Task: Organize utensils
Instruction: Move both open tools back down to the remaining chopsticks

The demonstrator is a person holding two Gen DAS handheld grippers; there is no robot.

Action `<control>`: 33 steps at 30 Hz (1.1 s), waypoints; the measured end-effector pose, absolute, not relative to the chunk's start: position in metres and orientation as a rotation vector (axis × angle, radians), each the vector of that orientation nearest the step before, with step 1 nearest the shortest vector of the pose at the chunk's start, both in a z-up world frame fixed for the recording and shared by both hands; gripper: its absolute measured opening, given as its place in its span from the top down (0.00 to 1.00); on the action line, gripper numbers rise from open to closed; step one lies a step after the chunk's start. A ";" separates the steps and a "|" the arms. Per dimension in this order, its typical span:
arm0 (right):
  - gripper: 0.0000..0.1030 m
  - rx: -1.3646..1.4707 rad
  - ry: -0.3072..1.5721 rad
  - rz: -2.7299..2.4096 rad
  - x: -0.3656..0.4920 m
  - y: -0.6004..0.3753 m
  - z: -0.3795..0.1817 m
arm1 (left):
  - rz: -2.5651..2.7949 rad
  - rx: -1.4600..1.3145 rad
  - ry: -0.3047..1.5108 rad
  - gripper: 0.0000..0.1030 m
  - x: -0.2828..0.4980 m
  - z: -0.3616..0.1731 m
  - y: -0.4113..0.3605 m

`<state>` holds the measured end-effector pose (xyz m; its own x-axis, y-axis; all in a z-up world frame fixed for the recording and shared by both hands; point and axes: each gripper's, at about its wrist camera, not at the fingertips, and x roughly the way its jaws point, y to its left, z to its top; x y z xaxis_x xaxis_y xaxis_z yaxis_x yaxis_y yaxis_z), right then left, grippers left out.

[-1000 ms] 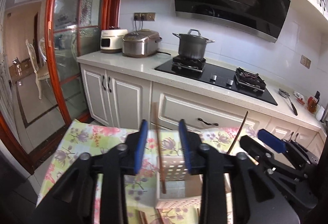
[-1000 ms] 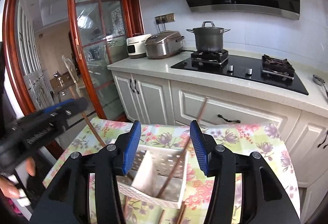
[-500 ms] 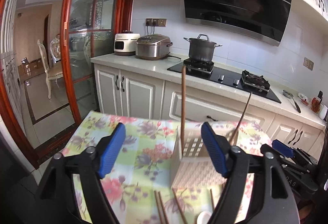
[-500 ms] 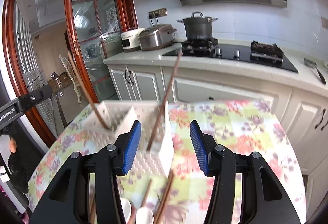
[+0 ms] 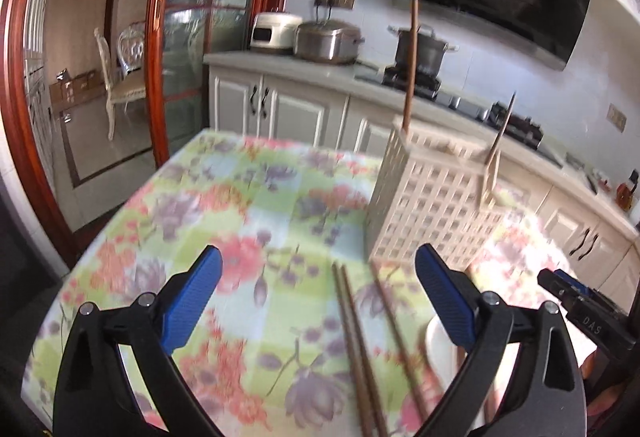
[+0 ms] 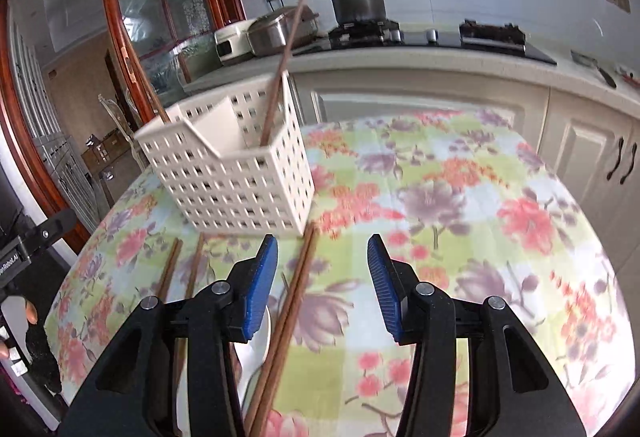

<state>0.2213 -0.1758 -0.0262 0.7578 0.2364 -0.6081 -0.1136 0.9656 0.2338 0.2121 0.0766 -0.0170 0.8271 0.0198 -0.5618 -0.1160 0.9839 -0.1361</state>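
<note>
A white perforated utensil holder (image 5: pixel 432 205) stands on the floral tablecloth (image 5: pixel 224 221); it also shows in the right wrist view (image 6: pixel 236 173). One brown chopstick (image 5: pixel 410 65) stands in its left compartment and another (image 6: pixel 282 69) leans in the other. Loose brown chopsticks (image 5: pixel 356 341) lie on the cloth in front of it, also in the right wrist view (image 6: pixel 292 301), beside a white spoon (image 6: pixel 256 341). My left gripper (image 5: pixel 316 297) is wide open and empty above the chopsticks. My right gripper (image 6: pixel 322 285) is open and empty, just right of a chopstick pair.
Behind the table runs a kitchen counter (image 6: pixel 420 57) with a gas hob, a steel pot (image 6: pixel 360 3) and rice cookers (image 5: pixel 326 45). White cabinets stand below it. A red-framed glass door (image 5: pixel 176 49) is at the left. The right gripper's body (image 5: pixel 588 313) shows at the table's right edge.
Both grippers have pulled back and dropped lower toward the table, so the holder looks farther and the loose chopsticks come into view. The left gripper has opened wider.
</note>
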 end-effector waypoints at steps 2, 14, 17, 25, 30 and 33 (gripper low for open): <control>0.61 0.188 0.716 0.182 0.221 -0.175 -0.038 | 0.067 -0.161 0.623 0.09 0.211 -0.030 0.075; 0.77 0.128 0.855 0.200 0.235 -0.151 -0.069 | 0.078 -0.117 0.719 0.09 0.216 -0.073 0.067; 0.78 0.112 0.866 0.206 0.240 -0.143 -0.071 | 0.075 -0.117 0.731 0.10 0.218 -0.079 0.067; 0.79 0.068 0.900 0.185 0.253 -0.132 -0.077 | 0.063 -0.106 0.749 0.10 0.221 -0.087 0.065; 0.83 0.034 0.907 0.161 0.258 -0.128 -0.080 | 0.061 -0.128 0.772 0.10 0.223 -0.091 0.069; 0.83 0.032 0.907 0.160 0.262 -0.128 -0.080 | 0.054 -0.131 0.785 0.11 0.226 -0.093 0.070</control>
